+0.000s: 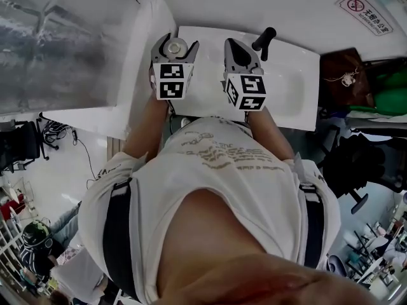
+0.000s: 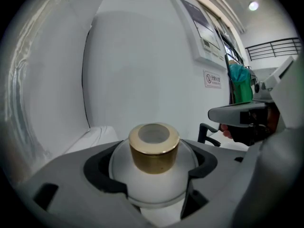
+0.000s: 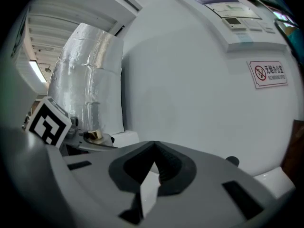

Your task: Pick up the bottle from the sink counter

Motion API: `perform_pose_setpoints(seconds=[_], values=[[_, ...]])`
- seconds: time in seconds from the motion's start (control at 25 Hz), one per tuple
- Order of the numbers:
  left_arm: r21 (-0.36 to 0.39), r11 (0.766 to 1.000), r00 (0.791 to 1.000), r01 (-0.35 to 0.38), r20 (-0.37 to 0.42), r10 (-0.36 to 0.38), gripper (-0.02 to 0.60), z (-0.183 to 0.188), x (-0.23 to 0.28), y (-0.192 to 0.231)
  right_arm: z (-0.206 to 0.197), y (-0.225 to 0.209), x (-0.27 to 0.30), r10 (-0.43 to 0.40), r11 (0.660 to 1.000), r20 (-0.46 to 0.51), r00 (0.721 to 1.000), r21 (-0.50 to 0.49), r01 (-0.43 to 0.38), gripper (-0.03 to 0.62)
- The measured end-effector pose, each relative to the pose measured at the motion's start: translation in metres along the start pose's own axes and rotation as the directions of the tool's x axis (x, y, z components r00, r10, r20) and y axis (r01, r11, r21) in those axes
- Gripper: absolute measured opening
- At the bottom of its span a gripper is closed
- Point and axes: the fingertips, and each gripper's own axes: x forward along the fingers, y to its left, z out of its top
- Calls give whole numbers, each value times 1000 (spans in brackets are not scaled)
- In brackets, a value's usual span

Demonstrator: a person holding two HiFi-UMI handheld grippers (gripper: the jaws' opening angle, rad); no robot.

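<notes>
A white round bottle (image 2: 153, 175) with a gold cap (image 2: 154, 147) sits between the jaws of my left gripper (image 2: 152, 184), which is shut on its body just below the cap. From the head view the bottle (image 1: 176, 45) and left gripper (image 1: 175, 42) are at the left rim of the white sink (image 1: 294, 88). My right gripper (image 1: 240, 48) hovers beside it over the basin, shut with nothing in it (image 3: 153, 167). The right gripper view also catches the gold cap (image 3: 95, 136) to its left.
A black faucet lever (image 1: 264, 42) stands at the sink's back, just right of the right gripper. A white ledge (image 1: 143, 62) runs along the sink's left. The white wall behind carries a no-smoking sign (image 1: 364, 11). A foil-wrapped duct (image 3: 88, 80) rises at the left.
</notes>
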Motion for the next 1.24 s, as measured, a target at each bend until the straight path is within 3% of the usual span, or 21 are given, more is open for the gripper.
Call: perform_pose_setpoints(seconds=[0.32,1.24], values=[[-7,1000,1000,-15,13,15,357,22,-20,-1,3,2,3,33,999,22,999,22,-34,23],[-25,1000,1000,-11,0,11,357,16,-28,-9,6,4,-6,34,999,38,999,26,-35,23]])
